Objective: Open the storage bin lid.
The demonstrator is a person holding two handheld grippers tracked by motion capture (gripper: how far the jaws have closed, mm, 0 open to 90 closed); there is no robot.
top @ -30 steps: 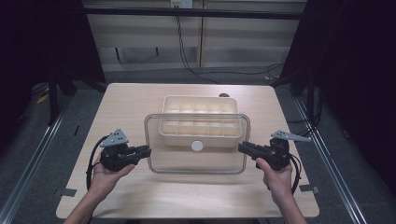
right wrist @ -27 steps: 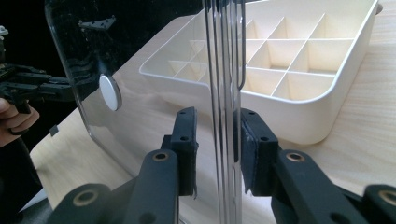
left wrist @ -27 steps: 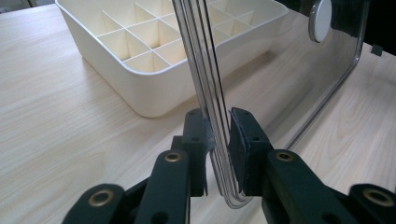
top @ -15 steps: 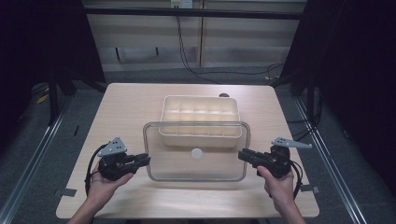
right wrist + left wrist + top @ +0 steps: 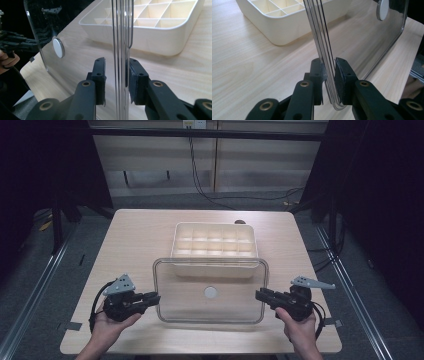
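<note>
While the left gripper (image 5: pixel 152 298) is clamping the clear lid (image 5: pixel 210 270) by its left short edge at lower left of the high view, the right gripper (image 5: pixel 261 295) is clamping the opposite edge. The lid's long axis is running between them, overlapping the compartment tray (image 5: pixel 215 245) just above.

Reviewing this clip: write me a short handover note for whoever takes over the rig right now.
Left gripper: shut on the left edge of the clear lid.
Right gripper: shut on the lid's right edge.
Lid is held by both, apparently clear of the table, overlapping the near edge of the cream divided box.
Done: lid gripped, off the box.
Left, probably: either seat it on the box or set it down; intent unclear.
</note>
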